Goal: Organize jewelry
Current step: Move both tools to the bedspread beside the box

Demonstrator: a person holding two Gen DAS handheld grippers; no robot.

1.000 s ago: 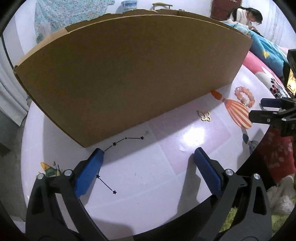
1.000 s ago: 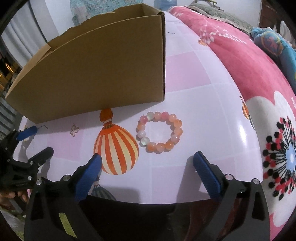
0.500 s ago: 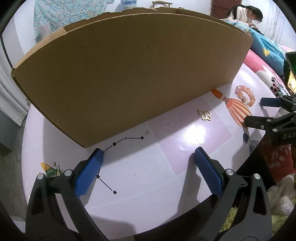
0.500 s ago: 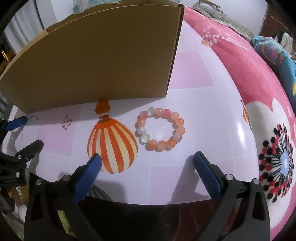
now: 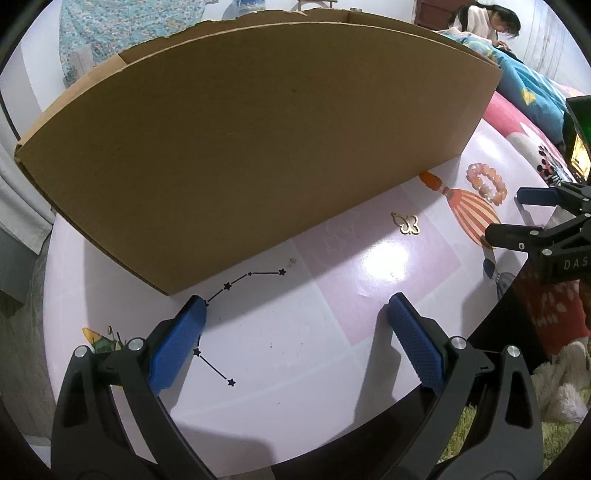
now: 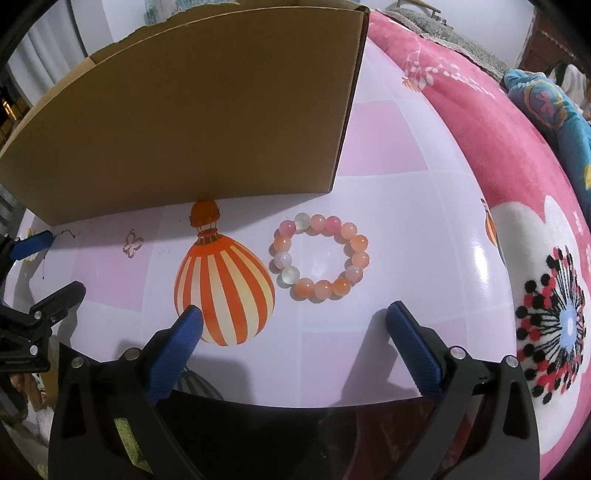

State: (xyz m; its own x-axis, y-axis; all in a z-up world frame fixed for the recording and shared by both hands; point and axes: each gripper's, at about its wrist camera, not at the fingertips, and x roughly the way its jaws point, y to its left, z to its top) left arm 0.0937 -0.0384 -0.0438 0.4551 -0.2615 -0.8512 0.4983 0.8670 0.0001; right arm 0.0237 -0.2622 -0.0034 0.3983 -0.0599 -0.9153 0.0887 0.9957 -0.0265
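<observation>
A pink and orange bead bracelet (image 6: 320,256) lies flat on the patterned table (image 6: 406,206), just beyond my open, empty right gripper (image 6: 293,319); it also shows small in the left wrist view (image 5: 485,183). A gold butterfly charm (image 5: 407,224) lies on the table to the right of and beyond my open, empty left gripper (image 5: 295,310); the right wrist view shows it (image 6: 133,243) at the left. A large open cardboard box (image 5: 258,147) stands behind both items, also in the right wrist view (image 6: 192,122). A thin chain end (image 6: 68,233) lies by the box.
A pink flowered blanket (image 6: 498,155) covers the bed right of the table. A person (image 5: 495,24) sits far back right. The table's near edge is just under both grippers. A printed balloon (image 6: 225,288) and star pattern (image 5: 251,278) are flat pictures on the tabletop.
My right gripper has moved closer to the bracelet and a little right, so the bracelet sits nearer the middle. My left gripper has barely moved. Both stay open.
</observation>
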